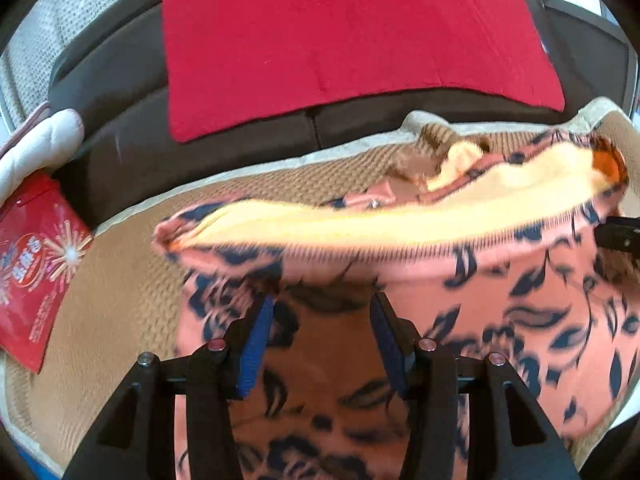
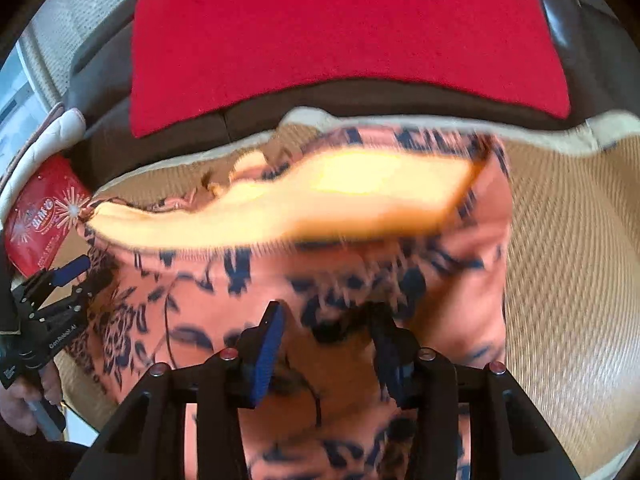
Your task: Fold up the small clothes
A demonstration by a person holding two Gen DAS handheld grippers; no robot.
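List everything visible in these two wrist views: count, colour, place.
garment: one, salmon with dark leaf print, pale yellow inside, lifted over the mat, between both grippers' fingers
mat: one, tan woven, pale border, under the garment
red cloth: one, flat on the dark sofa behind
sofa: one, dark brown
red packet: one, at the mat's left edge
white cushion: one, far left
left gripper: black, blue pads
right gripper: black, blue pads
hand: one, holding the left gripper's handle

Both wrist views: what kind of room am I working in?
Probably a living room: a dark sofa draped with a red cloth, a woven tan seat mat beneath the floral garment.
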